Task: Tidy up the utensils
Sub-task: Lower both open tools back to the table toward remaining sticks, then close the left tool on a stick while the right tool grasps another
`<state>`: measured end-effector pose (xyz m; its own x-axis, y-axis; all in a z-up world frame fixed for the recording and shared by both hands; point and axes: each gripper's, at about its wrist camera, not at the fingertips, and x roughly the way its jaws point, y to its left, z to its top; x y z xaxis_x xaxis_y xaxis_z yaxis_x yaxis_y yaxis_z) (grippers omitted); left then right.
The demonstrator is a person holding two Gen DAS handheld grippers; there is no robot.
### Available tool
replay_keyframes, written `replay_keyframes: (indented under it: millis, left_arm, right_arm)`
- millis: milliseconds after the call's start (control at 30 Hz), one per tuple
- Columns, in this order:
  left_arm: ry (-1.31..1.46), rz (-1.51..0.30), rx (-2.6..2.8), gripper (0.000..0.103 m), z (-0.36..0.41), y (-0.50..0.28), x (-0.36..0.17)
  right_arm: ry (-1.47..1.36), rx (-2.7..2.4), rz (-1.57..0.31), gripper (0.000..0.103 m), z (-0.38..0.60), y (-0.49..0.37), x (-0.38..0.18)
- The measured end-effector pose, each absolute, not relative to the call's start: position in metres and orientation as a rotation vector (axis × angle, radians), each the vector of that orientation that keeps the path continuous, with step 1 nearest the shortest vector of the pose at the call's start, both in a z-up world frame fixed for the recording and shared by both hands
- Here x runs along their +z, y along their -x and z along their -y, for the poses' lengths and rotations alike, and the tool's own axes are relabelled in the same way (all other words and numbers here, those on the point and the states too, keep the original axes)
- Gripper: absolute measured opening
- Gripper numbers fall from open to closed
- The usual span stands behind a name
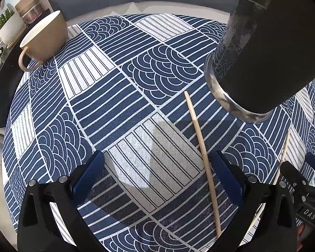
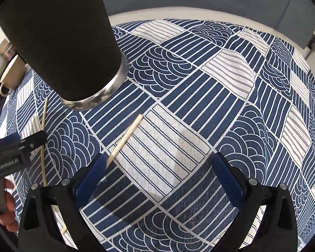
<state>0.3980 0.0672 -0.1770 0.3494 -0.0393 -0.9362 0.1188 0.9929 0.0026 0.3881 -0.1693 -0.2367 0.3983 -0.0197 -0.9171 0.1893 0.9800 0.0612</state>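
Two wooden chopsticks lie on the blue-and-white patterned tablecloth. In the left wrist view one chopstick [image 1: 201, 155] runs past the inside of my left gripper's right finger; the second chopstick [image 1: 283, 157] lies further right, beside my right gripper [image 1: 304, 189]. My left gripper [image 1: 157, 168] is open and empty above the cloth. In the right wrist view my right gripper [image 2: 159, 172] is open and empty, with a chopstick [image 2: 124, 140] passing by its left finger; the other chopstick [image 2: 43, 138] lies left, by my left gripper [image 2: 16, 147]. A tall black cylindrical holder [image 1: 262, 48] [image 2: 69, 42] stands just beyond.
A beige cup [image 1: 42, 40] with a handle stands at the cloth's far left edge, also seen small in the right wrist view [image 2: 12, 73]. A white plant pot [image 1: 10, 27] and a jar sit on a shelf beyond. A white table rim [image 2: 157, 13] borders the far side.
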Motion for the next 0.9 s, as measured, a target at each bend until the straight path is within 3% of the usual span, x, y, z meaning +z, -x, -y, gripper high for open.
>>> replay_keyframes:
  millis: [167,233,267,300,400,500,567,700,900]
  left_arm:
    - [-0.068,-1.195,-0.101,0.098,-0.069,-0.39,-0.176]
    - [-0.057,-1.192,-0.088,0.093,-0.073,-0.386,-0.175]
    - [-0.047,-1.19,-0.074,0.084,-0.075,-0.383,-0.173]
    - [-0.038,-1.188,-0.065,0.075,-0.077,-0.381,-0.171]
    - [-0.013,-1.193,-0.036,0.057,-0.085,-0.375,-0.167]
    - [-0.007,-1.204,-0.034,0.056,-0.089,-0.368,-0.166]
    - [0.004,-1.211,-0.015,0.054,-0.091,-0.362,-0.166]
    - [0.051,-1.223,0.039,0.034,-0.1,-0.354,-0.164]
    - [0.113,-1.202,0.096,0.016,-0.108,-0.358,-0.158]
  right_arm:
    - [-0.171,-0.141,-1.19,0.095,0.172,-0.392,-0.237]
    - [-0.169,-0.134,-1.206,0.088,0.175,-0.393,-0.235]
    - [-0.147,-0.154,-1.214,0.07,0.177,-0.392,-0.234]
    - [-0.117,-0.149,-1.208,0.061,0.177,-0.392,-0.232]
    - [-0.111,-0.125,-1.222,0.053,0.186,-0.393,-0.229]
    - [-0.197,-0.103,-1.232,0.058,0.196,-0.394,-0.226]
    - [-0.283,-0.062,-1.232,0.067,0.202,-0.396,-0.225]
    - [-0.292,-0.018,-1.252,0.072,0.195,-0.405,-0.224]
    - [-0.209,-0.097,-1.273,0.074,0.171,-0.427,-0.223]
